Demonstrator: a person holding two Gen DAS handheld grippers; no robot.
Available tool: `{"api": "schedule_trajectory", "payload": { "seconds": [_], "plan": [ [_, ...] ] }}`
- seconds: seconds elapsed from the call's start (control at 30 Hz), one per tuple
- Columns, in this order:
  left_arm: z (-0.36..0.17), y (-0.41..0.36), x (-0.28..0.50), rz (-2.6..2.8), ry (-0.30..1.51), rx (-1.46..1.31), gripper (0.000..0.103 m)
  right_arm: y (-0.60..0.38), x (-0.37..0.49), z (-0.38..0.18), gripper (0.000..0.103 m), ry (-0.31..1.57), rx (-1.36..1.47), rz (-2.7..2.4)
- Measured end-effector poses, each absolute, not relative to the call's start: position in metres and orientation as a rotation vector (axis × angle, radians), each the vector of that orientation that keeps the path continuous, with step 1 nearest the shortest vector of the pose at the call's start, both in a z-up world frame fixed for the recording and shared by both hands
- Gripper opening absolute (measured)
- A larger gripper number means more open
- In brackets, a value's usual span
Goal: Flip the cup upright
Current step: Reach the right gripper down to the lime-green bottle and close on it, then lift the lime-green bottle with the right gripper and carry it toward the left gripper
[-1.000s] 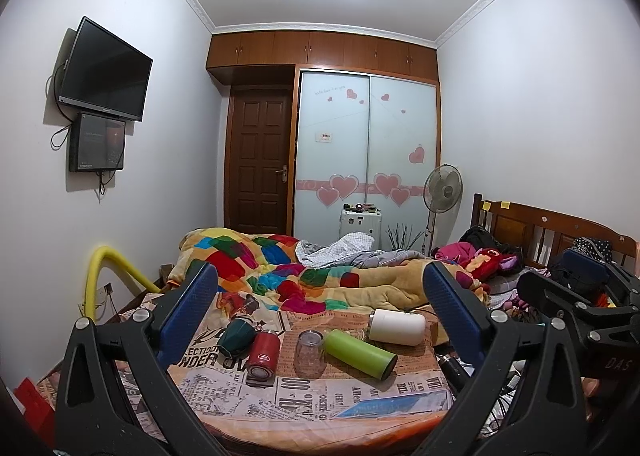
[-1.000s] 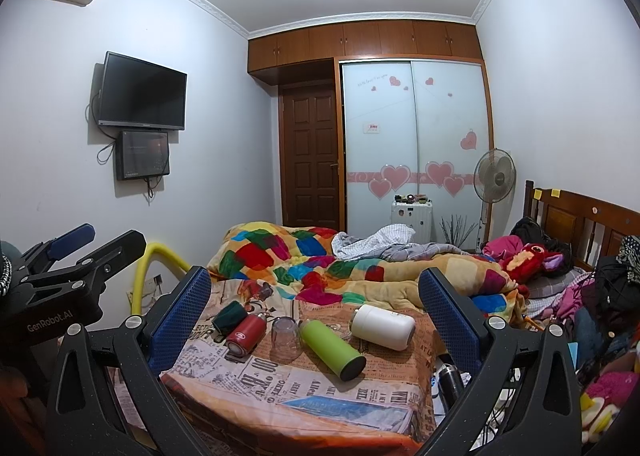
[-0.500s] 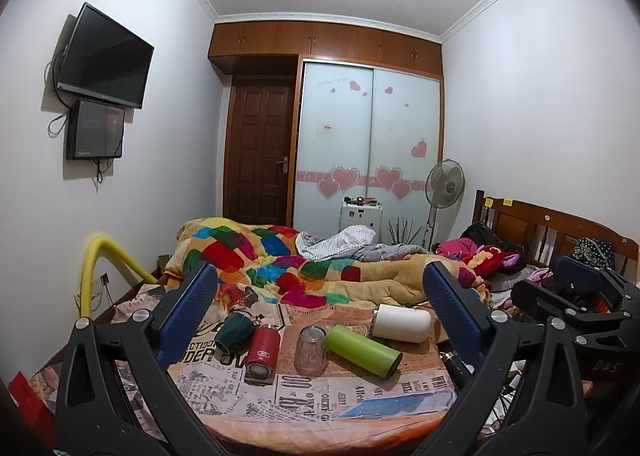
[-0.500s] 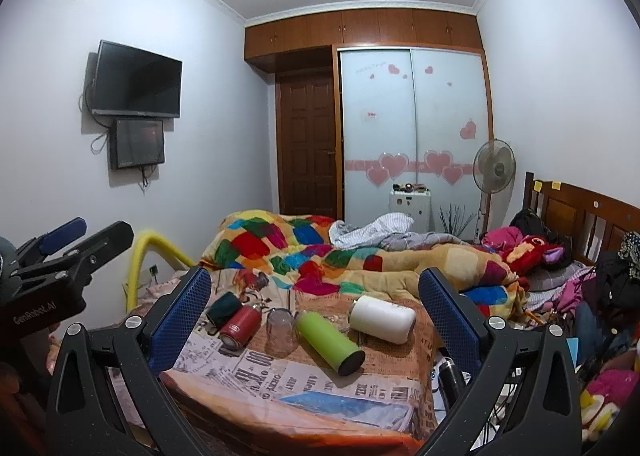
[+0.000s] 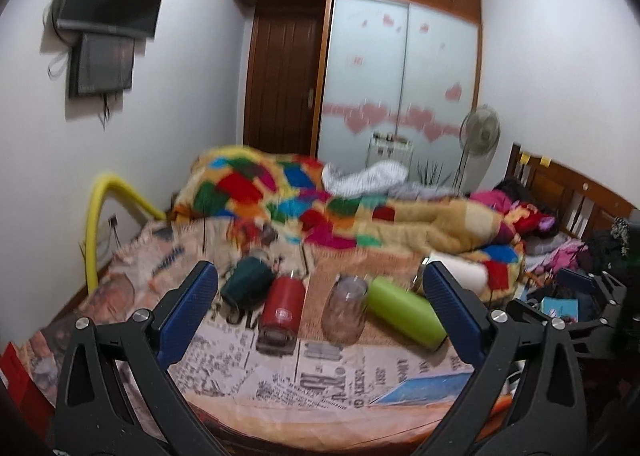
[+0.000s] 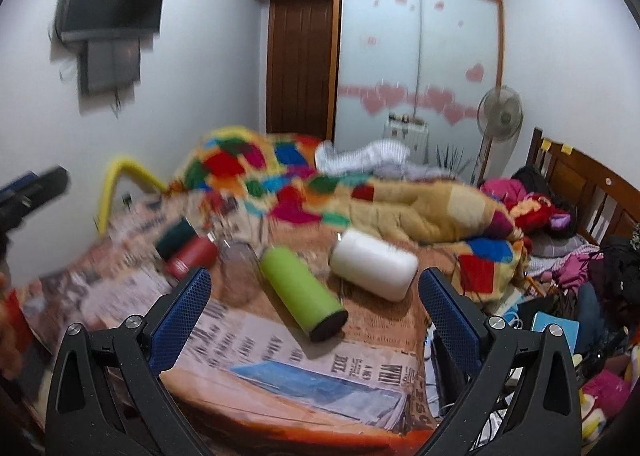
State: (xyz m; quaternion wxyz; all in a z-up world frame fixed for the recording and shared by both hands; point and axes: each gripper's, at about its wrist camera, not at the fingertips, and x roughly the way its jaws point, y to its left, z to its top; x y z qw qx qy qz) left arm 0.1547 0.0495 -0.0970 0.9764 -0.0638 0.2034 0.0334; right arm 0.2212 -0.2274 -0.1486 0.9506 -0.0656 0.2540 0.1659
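Several cups lie on a newspaper-print cloth at the foot of the bed. In the left wrist view: a dark green cup, a red cup, a clear glass standing mouth down, a lime green cup on its side and a white cup. My left gripper is open and empty, short of them. In the right wrist view the lime cup and white cup lie between the fingers of my open, empty right gripper. The clear glass is blurred.
A colourful quilt is heaped behind the cups. A yellow tube arches at the bed's left. A wooden headboard, clothes and bags crowd the right side. A fan stands by the wardrobe. The other gripper shows at the left edge.
Both grippers have moved forward and tilted down toward the bed; the cups now look larger and lower in view. Both frames are motion-blurred. The cups have not moved.
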Motion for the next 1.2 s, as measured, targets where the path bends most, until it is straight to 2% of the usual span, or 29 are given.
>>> {"api": "schedule_trajectory", "payload": {
  "seconds": [0.27,0.4,0.63,0.83,0.9,1.0,1.2],
  "plan": [
    [-0.159,0.063,0.212,0.083,0.571,-0.129,0.103,-0.191,0.312,-0.204,0.103,0.791,-0.276,0.481],
    [-0.177,0.061,0.228,0.067,0.614,-0.13,0.103,-0.174,0.349,-0.226,0.09,0.919,-0.313,0.581],
    [-0.191,0.059,0.239,0.045,0.657,-0.134,0.103,-0.155,0.391,-0.257,0.083,1.098,-0.357,0.649],
    [-0.195,0.057,0.242,0.039,0.675,-0.136,0.103,-0.153,0.404,-0.273,0.08,1.204,-0.384,0.645],
    [-0.196,0.056,0.241,0.042,0.677,-0.139,0.103,-0.15,0.411,-0.28,0.072,1.233,-0.417,0.624],
    [-0.194,0.054,0.237,0.046,0.676,-0.143,0.103,-0.151,0.409,-0.278,0.065,1.245,-0.418,0.646],
    [-0.183,0.054,0.225,0.052,0.657,-0.149,0.103,-0.156,0.386,-0.277,0.062,1.229,-0.395,0.645]
  ]
}}
